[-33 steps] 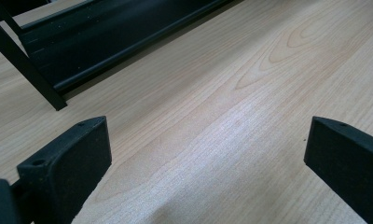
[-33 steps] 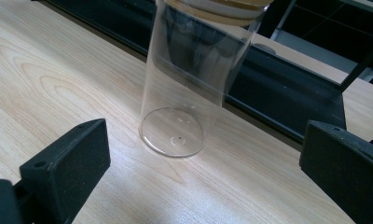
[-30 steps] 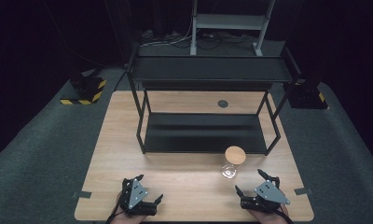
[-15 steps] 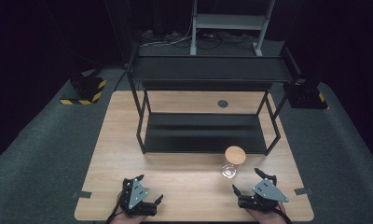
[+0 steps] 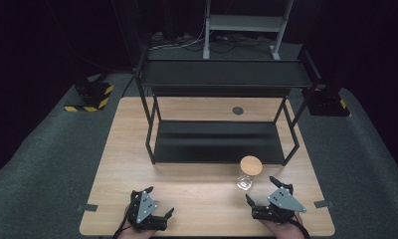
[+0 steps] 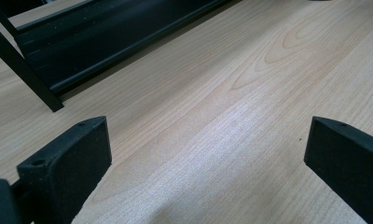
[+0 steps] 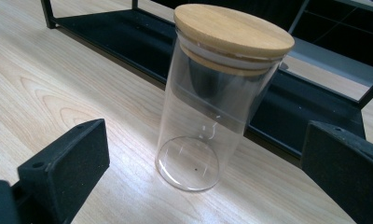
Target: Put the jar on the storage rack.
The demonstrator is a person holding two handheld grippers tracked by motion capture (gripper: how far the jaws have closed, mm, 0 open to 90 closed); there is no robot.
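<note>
Dark room all round, pale wooden table (image 5: pixel 197 199) under me, and a black two-tier metal shelf rack (image 5: pixel 222 114) standing across the middle of it. Over on the left, my left gripper (image 5: pixel 159 206) sits low near the table's front edge with its jaws spread wide, bare wood between them. Moving right, the glass jar (image 7: pixel 208 116) with its bamboo lid (image 7: pixel 233 30) stands upright just in front of the rack's lower shelf, clear of it I think, though the see-through wall makes that gap hard to judge. My right gripper (image 5: pixel 260 191) is near it, jaws wide apart and holding nothing, jar framed between them but not touched. Risk from here: the jar is tall and slick, so a push in off-centre could tip it or skid it into the rack. Whether the lid sits tight I can't tell, and from above its glass body nearly vanishes.
</note>
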